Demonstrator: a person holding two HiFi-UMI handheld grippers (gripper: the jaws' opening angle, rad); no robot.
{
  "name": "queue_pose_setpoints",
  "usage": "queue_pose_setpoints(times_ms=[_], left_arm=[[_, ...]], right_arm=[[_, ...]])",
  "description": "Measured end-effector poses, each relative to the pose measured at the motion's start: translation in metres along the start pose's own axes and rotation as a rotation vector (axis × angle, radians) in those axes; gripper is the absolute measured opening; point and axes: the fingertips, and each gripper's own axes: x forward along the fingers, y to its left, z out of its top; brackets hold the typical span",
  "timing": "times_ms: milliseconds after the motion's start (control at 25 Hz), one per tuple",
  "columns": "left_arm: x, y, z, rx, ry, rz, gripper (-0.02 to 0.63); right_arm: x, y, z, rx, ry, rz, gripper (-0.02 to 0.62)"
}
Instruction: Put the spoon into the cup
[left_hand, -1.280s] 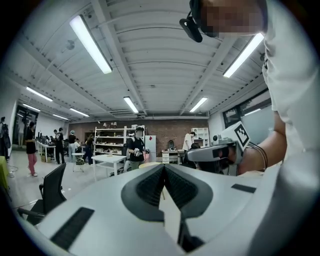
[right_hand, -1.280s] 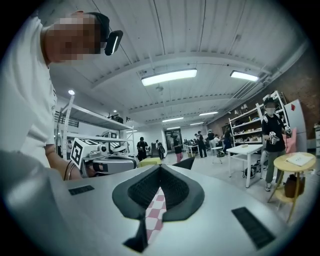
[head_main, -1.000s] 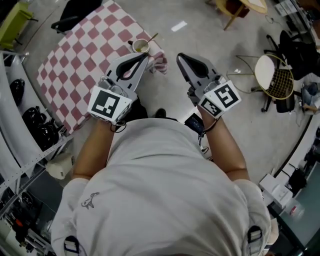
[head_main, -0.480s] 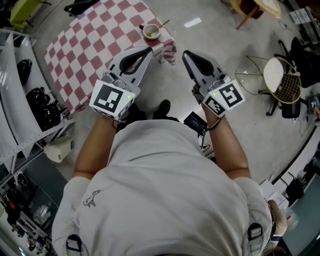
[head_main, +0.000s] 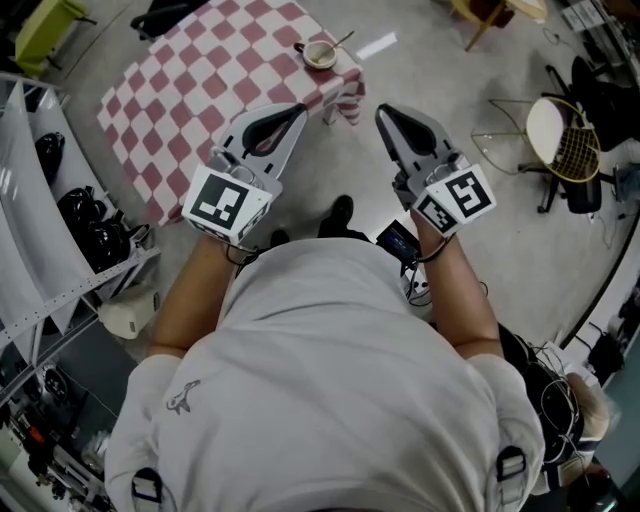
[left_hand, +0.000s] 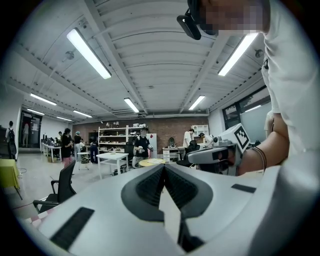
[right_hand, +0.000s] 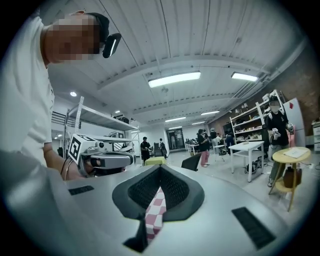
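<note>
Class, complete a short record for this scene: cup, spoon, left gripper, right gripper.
cup: near a corner of the checkered table
spoon: seems to sit in the cup, handle sticking out
left gripper: shut, empty, well short of the cup
right gripper: shut, empty, well short of the cup

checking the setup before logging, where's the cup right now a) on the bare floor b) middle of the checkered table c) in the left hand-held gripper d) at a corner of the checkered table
d: the cup stands by a corner of the checkered table, close to its edge.
</note>
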Motion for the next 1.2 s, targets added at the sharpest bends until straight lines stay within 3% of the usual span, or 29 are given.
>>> queue_pose_setpoints(times_ms=[720, 1200], left_arm=[[-0.186, -0.027, -0.018, 0.019, -0.045, -0.091, 0.014], [-0.216, -0.044, -0.013, -0.006, -0.062, -0.064, 0.014]], right_arm=[[-0.019, 0.193, -0.024, -0.024, -0.005, -0.107, 0.032], [-0.04, 0.229, -0.018, -0.046, 0.002, -0.09, 0.032]])
